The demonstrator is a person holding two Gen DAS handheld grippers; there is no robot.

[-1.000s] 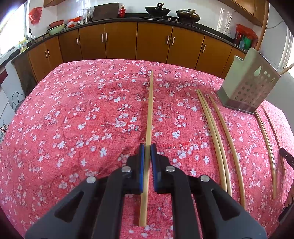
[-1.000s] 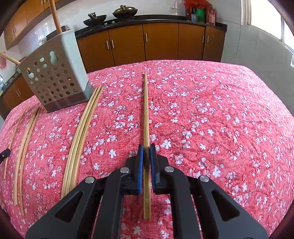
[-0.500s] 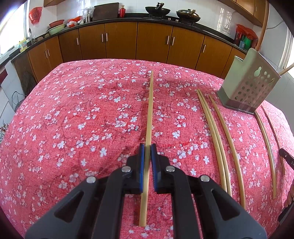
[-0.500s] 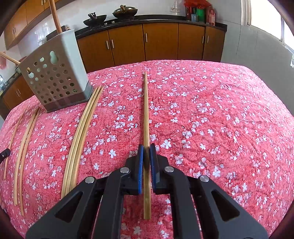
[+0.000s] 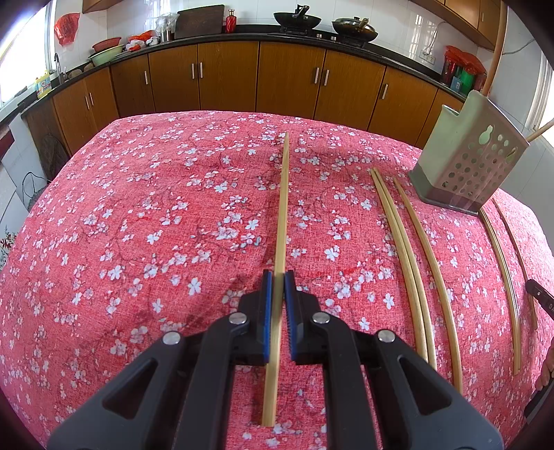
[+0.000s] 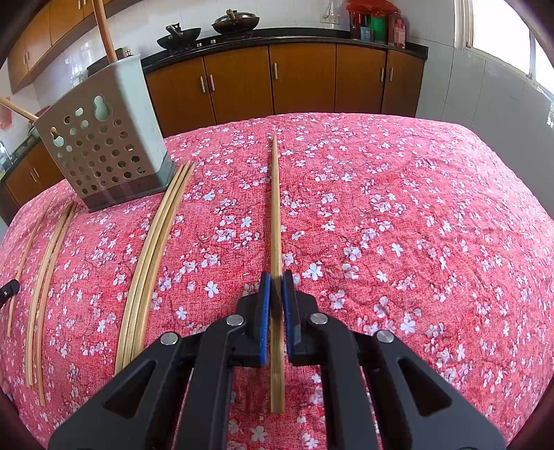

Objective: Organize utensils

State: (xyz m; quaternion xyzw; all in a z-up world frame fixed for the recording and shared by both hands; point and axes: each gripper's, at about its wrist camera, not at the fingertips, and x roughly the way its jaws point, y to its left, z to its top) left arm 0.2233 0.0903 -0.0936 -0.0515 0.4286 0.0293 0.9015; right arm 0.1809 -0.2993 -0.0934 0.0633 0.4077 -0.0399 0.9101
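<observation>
While each pinches its own chopstick, the left gripper (image 5: 278,277) and right gripper (image 6: 276,277) hover over the floral tablecloth (image 5: 138,207); loose chopsticks (image 6: 152,256) lie beyond, near the perforated holder (image 6: 104,152).

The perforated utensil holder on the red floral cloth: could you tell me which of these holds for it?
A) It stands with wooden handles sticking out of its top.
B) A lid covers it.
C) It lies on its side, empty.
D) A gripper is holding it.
A: the utensil holder stands on the tablecloth with wooden handles rising from its top, and no gripper touches it.
</observation>
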